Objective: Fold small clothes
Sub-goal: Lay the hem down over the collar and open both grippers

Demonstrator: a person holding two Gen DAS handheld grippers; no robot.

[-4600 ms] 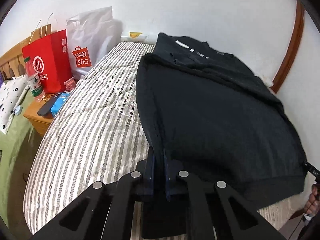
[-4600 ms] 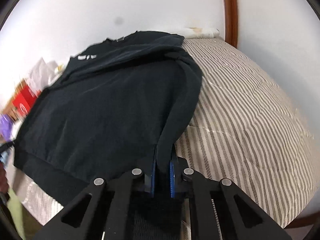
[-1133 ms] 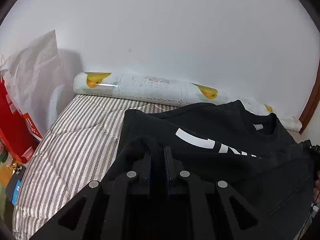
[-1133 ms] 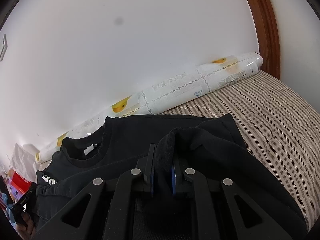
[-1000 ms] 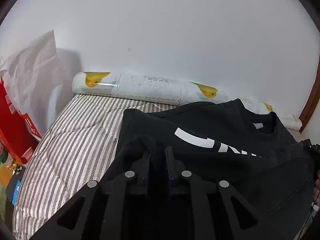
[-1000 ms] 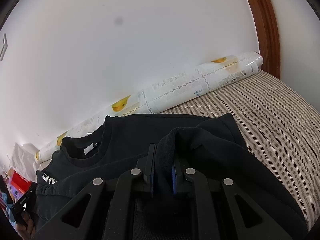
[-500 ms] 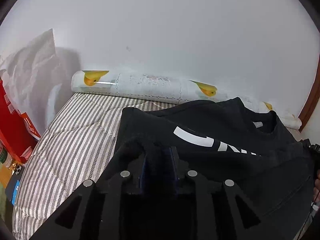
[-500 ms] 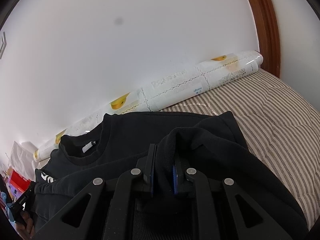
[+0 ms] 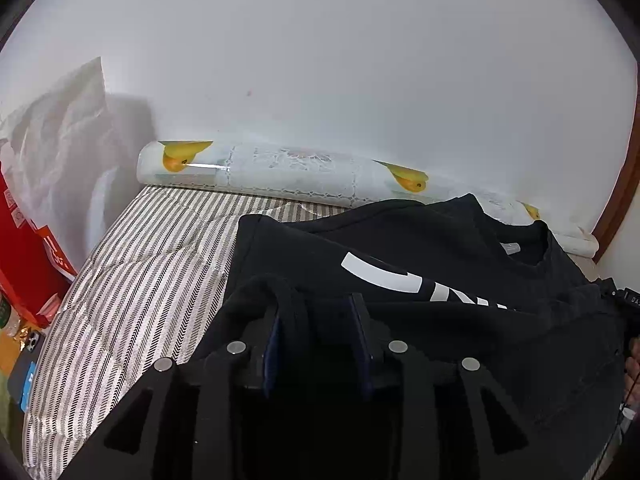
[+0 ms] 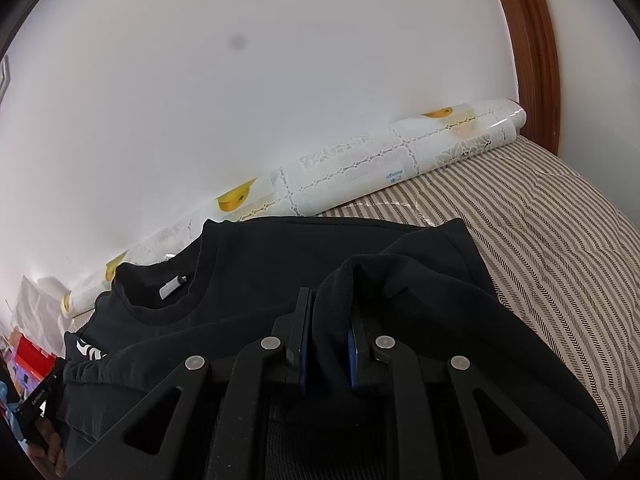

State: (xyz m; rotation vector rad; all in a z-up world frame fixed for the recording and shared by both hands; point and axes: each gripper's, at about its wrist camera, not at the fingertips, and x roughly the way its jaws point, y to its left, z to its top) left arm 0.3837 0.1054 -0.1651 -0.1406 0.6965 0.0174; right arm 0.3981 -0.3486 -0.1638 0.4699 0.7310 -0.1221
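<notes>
bags stand at the nine o'clock edge of the left wrist view: one red paper bag (image 9: 24,256) and one white paper bag (image 9: 60,140) behind it, their contents hidden. one black sweatshirt (image 9: 420,264) lies on the striped mattress (image 9: 132,280), its hem folded up toward the collar at one o'clock, white lettering showing. one patterned roll (image 9: 304,176) rests along the wall at twelve o'clock. left gripper (image 9: 316,320) has its jaws opening; a hem fold hangs against the left pad, the right pad clear of it. right gripper (image 10: 326,320) stays clamped on a thick fold of hem. a phone, perhaps, lies at eight o'clock (image 9: 32,340).
</notes>
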